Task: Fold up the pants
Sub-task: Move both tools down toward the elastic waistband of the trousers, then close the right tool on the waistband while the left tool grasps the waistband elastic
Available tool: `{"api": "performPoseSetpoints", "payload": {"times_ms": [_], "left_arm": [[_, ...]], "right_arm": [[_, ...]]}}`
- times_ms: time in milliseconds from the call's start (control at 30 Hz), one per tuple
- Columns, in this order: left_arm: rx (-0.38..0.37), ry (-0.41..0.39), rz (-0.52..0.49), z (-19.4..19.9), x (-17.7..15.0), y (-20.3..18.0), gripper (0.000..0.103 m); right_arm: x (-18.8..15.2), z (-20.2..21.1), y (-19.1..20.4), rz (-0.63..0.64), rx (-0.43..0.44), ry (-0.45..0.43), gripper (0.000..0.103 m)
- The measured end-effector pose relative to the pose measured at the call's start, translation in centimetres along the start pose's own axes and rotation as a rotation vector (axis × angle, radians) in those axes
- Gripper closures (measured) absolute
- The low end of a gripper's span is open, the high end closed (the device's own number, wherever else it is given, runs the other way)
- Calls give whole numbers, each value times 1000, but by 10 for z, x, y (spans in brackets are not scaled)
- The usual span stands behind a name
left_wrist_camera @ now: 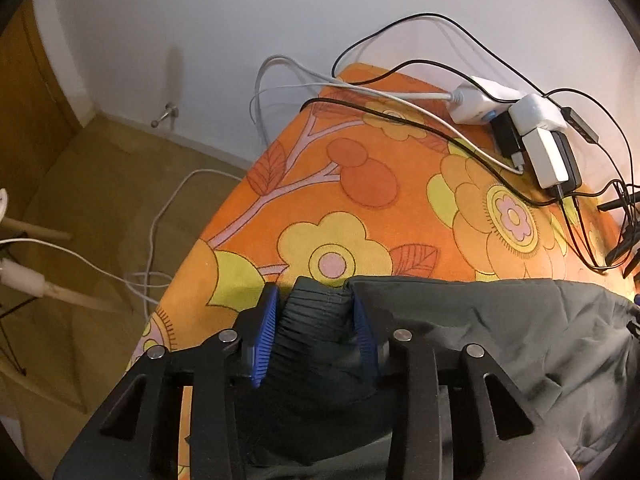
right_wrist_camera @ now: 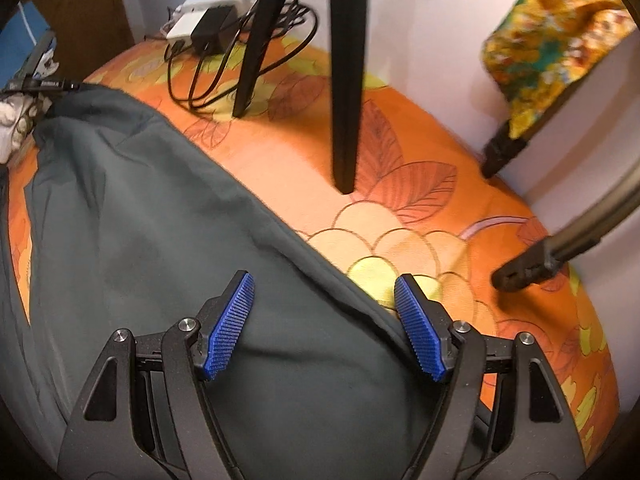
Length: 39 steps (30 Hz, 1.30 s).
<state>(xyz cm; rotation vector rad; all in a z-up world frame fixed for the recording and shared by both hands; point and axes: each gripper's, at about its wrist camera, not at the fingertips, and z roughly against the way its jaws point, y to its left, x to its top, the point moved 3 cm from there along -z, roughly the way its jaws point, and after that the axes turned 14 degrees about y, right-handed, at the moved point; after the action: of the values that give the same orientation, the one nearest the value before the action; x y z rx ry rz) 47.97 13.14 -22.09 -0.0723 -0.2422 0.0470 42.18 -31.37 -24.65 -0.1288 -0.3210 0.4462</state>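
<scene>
left tongs (left_wrist_camera: 316, 332): clamped, angled down | right tongs (right_wrist_camera: 324, 324): spread wide

Pants (right_wrist_camera: 152, 208) on bedspread (left_wrist_camera: 360, 184), chargers (left_wrist_camera: 536, 140) behind, probably tripod legs (right_wrist_camera: 346, 80) right.

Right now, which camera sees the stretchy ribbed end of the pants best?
The left wrist view: the ribbed band sits bunched between the left gripper pads, close up. The right wrist view shows only smooth grey pants under the open right gripper.
</scene>
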Motion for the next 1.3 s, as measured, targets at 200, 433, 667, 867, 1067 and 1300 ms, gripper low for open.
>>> {"api": "performPoseSetpoints", "payload": {"times_ms": [200, 433, 667, 867, 1067, 1300], "left_arm": [[43, -43, -38, 5, -4, -8, 78], [7, -134, -12, 40, -7, -1, 81], [-43, -229, -6, 93, -21, 8, 81], [-68, -307, -29, 148, -52, 21, 81], [-78, -344, -44, 180, -103, 39, 81], [-98, -343, -35, 179, -169, 57, 81]], "right_arm": [[2, 1, 9, 2, 71, 7, 71], [-5, 24, 27, 24, -16, -26, 100], [-23, 92, 36, -12, -36, -159, 100], [-65, 152, 69, 24, -65, -234, 100], [-116, 213, 114, 80, -40, -279, 100], [-177, 233, 171, 117, -10, -267, 100]]}}
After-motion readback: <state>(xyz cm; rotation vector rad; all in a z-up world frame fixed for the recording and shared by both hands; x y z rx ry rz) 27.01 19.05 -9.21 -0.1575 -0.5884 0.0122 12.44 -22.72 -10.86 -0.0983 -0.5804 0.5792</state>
